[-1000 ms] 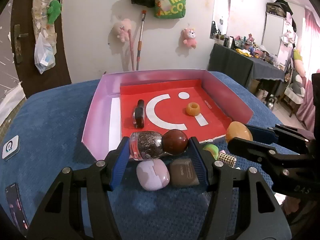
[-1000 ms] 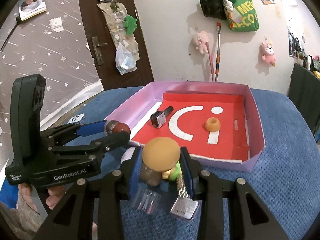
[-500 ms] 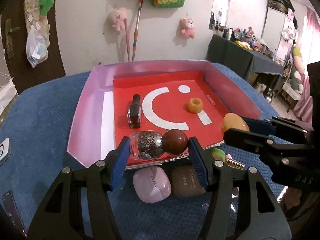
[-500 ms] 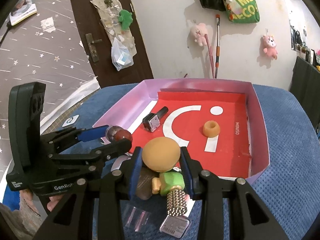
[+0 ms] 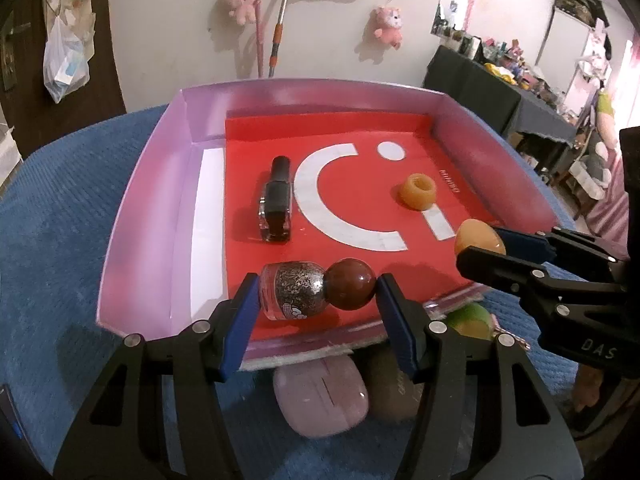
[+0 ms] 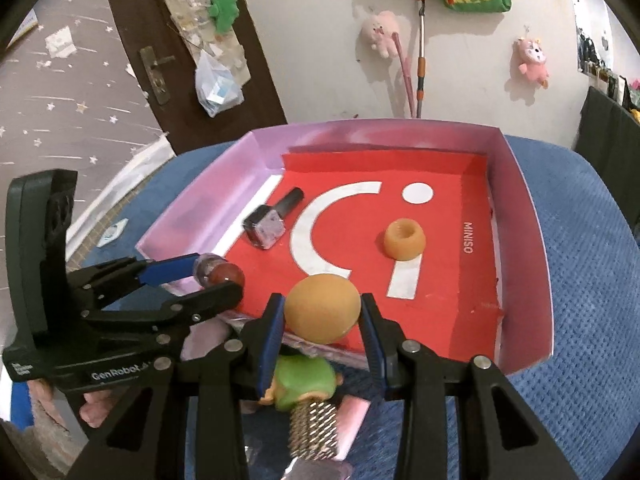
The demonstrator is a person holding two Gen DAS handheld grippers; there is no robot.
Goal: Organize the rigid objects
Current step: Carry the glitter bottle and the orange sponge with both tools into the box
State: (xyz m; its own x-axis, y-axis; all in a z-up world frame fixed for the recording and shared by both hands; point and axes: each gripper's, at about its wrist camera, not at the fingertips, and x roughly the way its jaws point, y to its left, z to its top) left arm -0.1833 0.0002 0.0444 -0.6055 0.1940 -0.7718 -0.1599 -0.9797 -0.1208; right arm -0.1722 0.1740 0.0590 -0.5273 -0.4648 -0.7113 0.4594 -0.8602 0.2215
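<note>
Dim indoor light, fisheye-warped edges, dark vignetted corners.

"MINISO" on the red tray (image 6: 468, 238); "GenRobot.AI" on the left gripper (image 6: 240, 280); "DAS" on the right gripper (image 5: 480, 248).

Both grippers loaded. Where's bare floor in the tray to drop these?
Free: the tray floor's near-middle strip, between the black bottle and the orange ring, and the far right corner behind the ring. The white left strip is narrow. Crowded: cloth just outside the near wall, with pink case and green toy.
</note>
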